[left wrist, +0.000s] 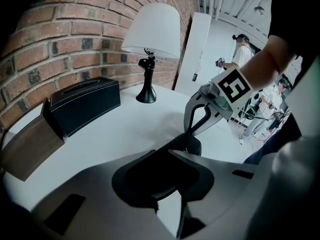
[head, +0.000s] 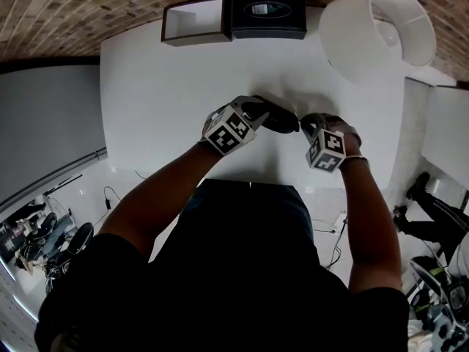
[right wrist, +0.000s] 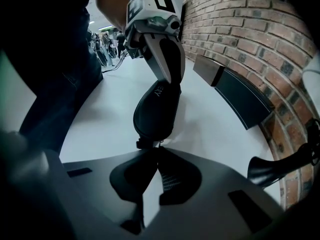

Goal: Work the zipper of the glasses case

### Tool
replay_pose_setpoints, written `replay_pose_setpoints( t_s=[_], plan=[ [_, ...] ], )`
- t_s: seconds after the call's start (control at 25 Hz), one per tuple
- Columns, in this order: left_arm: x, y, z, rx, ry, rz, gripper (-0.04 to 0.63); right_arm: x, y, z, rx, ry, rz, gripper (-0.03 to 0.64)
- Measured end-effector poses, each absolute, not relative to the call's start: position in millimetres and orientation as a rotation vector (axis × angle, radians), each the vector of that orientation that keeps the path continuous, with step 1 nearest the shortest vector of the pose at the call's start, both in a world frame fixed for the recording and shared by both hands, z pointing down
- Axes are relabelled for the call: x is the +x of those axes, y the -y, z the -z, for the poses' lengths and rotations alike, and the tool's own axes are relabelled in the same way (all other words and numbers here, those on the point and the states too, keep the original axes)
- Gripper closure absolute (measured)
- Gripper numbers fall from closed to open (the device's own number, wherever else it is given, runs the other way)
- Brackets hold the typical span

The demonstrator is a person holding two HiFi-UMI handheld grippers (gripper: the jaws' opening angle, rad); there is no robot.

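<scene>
glasses case [head: 277, 117]: black, smooth, rounded and long like a pod, with a small pale logo on its side; it lies on the table between the two grippers, near the table's middle
zipper pull [right wrist: 146, 144]: small dark tab with a bit of metal, at the end of the case nearest the right gripper
left gripper [left wrist: 167, 154]: grey plastic, jaws nearly together and clamped on the far end of the case, holding it down
right gripper [right wrist: 157, 149]: grey plastic, ribbed pad on one jaw; jaws closed tight, tips pinching the zipper pull
marker cubes: white with black square patterns, one on top of each gripper
table [head: 168, 86]: flat, matte white, set against the wall
lamp [left wrist: 155, 29]: wide white drum shade on a thin black stem with a round flared black foot, at the table's back right corner
tissue box [left wrist: 82, 104]: black, leather-like with pale stitching and an oval slot on top, at the back edge of the table; its contents cannot be made out
wooden box [head: 194, 20]: brown outside, pale inside, just left of the tissue box and touching it
wall [left wrist: 75, 34]: rough red-brown brick with pale mortar
</scene>
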State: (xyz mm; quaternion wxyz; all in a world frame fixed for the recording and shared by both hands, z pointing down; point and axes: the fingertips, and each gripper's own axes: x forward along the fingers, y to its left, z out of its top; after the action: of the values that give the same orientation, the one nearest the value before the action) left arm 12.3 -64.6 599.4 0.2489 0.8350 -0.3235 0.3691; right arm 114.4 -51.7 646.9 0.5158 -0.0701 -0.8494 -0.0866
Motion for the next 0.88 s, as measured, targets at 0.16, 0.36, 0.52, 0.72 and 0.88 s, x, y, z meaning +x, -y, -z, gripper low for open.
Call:
replay_pose_setpoints(
  t_s=[0.16, 0.36, 0.52, 0.72, 0.88],
  plan=[
    [11, 64, -600, 2.279, 0.891, -1.003, 0.512, 118, 41, -644, -0.102, 2.041, 0.161, 0.614],
    [12, 63, -600, 2.269, 0.861, -1.003, 0.512, 122, 27, -642, 0.007, 2.033, 0.076, 0.614],
    [12, 60, -599, 2.276, 0.843, -1.002, 0.514, 121, 15, -641, 0.103, 2.02, 0.018, 0.614],
    [14, 57, -601, 2.326, 0.84, -1.015, 0.515, 116, -13, -638, 0.174, 2.009, -0.061, 0.617],
    [13, 56, -599, 2.328, 0.845, -1.008, 0.515, 117, -30, -642, 0.271, 2.017, -0.145, 0.615]
  ],
)
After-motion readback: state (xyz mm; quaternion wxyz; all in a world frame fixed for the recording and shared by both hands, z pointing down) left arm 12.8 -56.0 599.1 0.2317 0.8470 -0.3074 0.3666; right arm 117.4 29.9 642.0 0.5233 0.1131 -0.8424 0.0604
